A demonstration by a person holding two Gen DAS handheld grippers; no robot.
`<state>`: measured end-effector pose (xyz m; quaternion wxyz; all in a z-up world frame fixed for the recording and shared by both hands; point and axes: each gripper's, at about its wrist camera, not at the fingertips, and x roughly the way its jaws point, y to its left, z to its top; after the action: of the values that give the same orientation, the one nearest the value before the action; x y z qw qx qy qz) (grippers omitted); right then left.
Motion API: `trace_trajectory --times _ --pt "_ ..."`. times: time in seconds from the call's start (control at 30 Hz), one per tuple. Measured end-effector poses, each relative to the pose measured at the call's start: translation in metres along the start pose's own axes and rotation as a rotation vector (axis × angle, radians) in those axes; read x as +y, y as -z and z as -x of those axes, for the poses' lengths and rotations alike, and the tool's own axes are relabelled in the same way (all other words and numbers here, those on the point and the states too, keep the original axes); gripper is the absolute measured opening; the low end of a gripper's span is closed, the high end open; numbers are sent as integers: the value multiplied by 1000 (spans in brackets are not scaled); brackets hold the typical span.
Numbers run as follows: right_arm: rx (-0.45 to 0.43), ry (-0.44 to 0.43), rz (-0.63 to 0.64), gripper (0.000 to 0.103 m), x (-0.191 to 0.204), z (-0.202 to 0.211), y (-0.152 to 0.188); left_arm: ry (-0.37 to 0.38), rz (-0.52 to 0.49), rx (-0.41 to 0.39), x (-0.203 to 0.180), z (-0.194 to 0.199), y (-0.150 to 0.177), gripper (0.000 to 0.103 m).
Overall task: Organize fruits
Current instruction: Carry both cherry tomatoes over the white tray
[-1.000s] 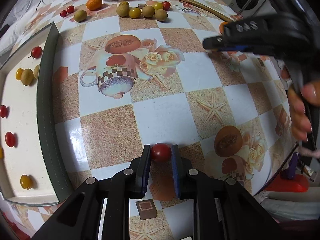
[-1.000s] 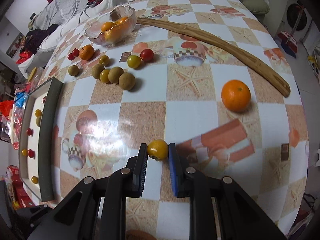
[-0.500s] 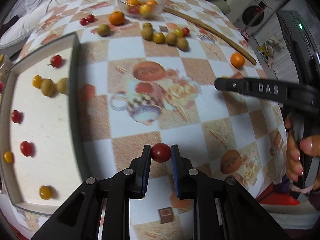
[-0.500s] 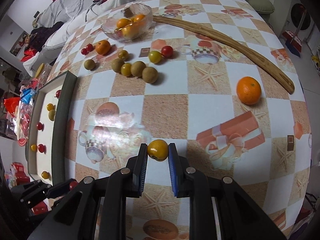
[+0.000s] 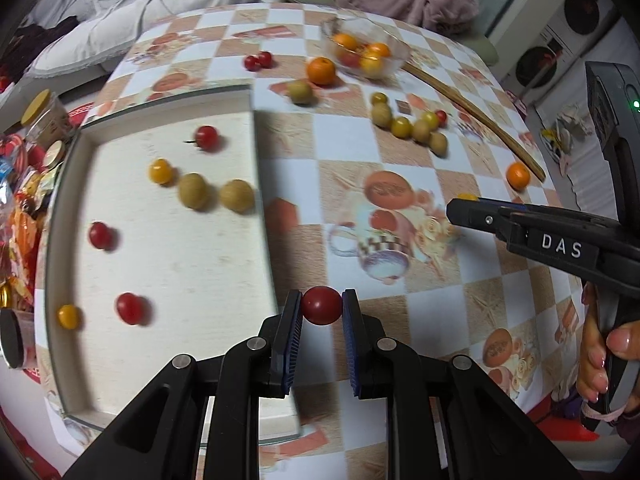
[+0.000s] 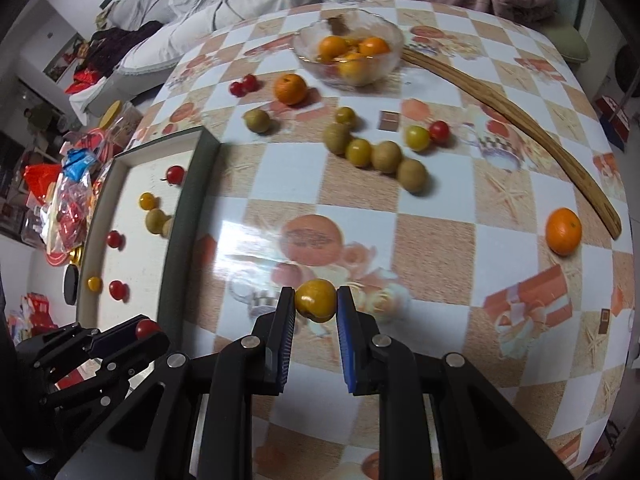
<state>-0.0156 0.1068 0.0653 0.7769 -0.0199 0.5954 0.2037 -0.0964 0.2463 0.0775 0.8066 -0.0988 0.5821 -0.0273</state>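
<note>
My left gripper (image 5: pixel 321 308) is shut on a red cherry tomato (image 5: pixel 321 305) and holds it above the table beside the right wall of the white tray (image 5: pixel 168 264). The tray holds several red and yellow tomatoes and two green fruits (image 5: pixel 216 197). My right gripper (image 6: pixel 316 300) is shut on a yellow tomato (image 6: pixel 315 300) above the middle of the table. It also shows in the left wrist view (image 5: pixel 466 208) at the right. The left gripper shows in the right wrist view (image 6: pixel 138 332) at the lower left, near the tray (image 6: pixel 188 208).
A glass bowl (image 6: pixel 384 30) of oranges stands at the back. Loose fruits lie near it: a row of green and yellow ones (image 6: pixel 380 156), two oranges (image 6: pixel 291 89) (image 6: pixel 563 231), red tomatoes (image 6: pixel 244 86). A long wooden stick (image 6: pixel 520 128) lies at the right. Clutter sits left of the tray.
Both grippers have moved left toward the tray, each still holding its tomato. The tray now fills more of the left wrist view.
</note>
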Motion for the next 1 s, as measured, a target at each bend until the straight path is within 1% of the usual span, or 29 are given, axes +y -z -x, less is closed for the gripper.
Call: trace_trajectory --times 0.23,0.5,0.73,0.9,1.0 --pt "7 -23 59 22 41 -5 -7 -29 47 -30 37 15 1 22" --pt "27 -59 131 22 88 -15 -11 -97 95 -69 85 26 -8 22" --pt "52 -93 171 22 120 -28 -13 -154 116 -93 126 21 -34 22" --pt "74 -110 173 22 135 -38 -15 -190 116 -97 144 11 -54 22" --pt "88 -112 181 22 142 -45 -17 -207 118 -87 152 2 -65 22"
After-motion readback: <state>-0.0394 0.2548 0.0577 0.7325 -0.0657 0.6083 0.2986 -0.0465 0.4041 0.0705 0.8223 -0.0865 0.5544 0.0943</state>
